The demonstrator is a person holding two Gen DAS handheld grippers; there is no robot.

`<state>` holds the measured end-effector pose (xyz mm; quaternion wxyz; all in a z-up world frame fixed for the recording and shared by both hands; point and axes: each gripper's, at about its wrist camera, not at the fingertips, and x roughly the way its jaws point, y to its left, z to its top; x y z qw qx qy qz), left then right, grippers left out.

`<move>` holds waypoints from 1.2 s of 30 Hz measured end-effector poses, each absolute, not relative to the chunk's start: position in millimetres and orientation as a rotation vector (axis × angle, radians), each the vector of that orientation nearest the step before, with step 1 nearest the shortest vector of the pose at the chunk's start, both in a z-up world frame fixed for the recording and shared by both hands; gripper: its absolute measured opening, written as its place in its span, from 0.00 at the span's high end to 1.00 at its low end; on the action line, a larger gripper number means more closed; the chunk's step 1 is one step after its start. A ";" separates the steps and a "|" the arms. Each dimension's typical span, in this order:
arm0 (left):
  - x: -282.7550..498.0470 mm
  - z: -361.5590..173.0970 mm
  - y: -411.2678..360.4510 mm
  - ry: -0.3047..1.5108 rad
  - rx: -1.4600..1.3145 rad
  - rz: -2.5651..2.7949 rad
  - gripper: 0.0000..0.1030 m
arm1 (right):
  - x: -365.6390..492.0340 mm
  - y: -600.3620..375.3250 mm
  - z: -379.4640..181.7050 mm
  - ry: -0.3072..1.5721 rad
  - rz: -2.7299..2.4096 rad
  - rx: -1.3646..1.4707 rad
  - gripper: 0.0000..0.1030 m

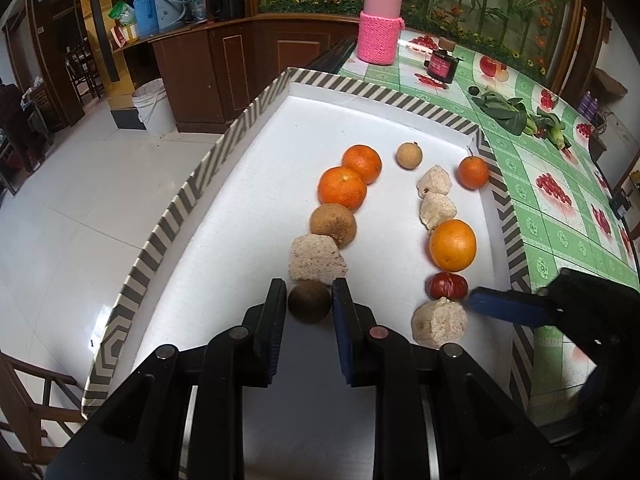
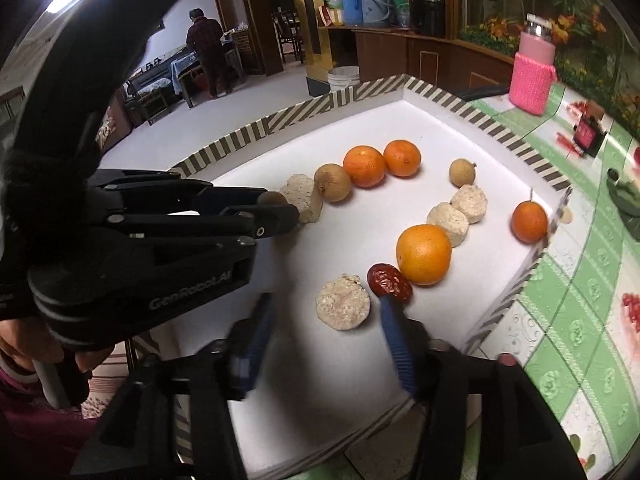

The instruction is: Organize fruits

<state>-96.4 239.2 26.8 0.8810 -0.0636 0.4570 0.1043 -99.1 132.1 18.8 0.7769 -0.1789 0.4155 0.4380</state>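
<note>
A white tray (image 1: 224, 148) with a striped rim holds two curved rows of oranges, brown round fruits and pale rice cakes. My left gripper (image 1: 309, 286) is shut on a dark brown round fruit (image 1: 309, 303) at the near end of the left row, just behind a rice cake (image 1: 316, 258). In the right wrist view that fruit (image 2: 272, 199) shows between the left gripper's black fingers (image 2: 276, 216). My right gripper (image 2: 325, 300) stands open around the nearest rice cake (image 2: 343, 307), its pads off the cake. Its right finger (image 2: 394, 320) lies against a red date (image 2: 390, 283), beside a large orange (image 2: 424, 254).
A small orange (image 1: 473, 172) sits alone by the tray's right rim. On the green fruit-print tablecloth (image 1: 560, 208) stand a pink knit-covered bottle (image 1: 380, 36), a small dark bottle (image 1: 442, 65) and leafy greens (image 1: 504, 112). A white bucket (image 1: 154, 106) is on the floor; a person (image 2: 206, 48) stands far back.
</note>
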 end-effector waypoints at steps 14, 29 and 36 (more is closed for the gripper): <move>-114.4 58.6 228.5 0.796 -0.100 0.286 0.27 | -99.1 66.2 61.1 0.750 0.810 -0.211 0.23; -122.2 87.2 189.1 0.674 -0.045 0.286 0.20 | -92.7 18.9 69.7 0.702 0.680 -0.035 0.15; -126.6 93.9 182.5 0.651 -0.038 0.292 0.20 | -96.5 18.1 70.6 0.691 0.670 -0.039 0.13</move>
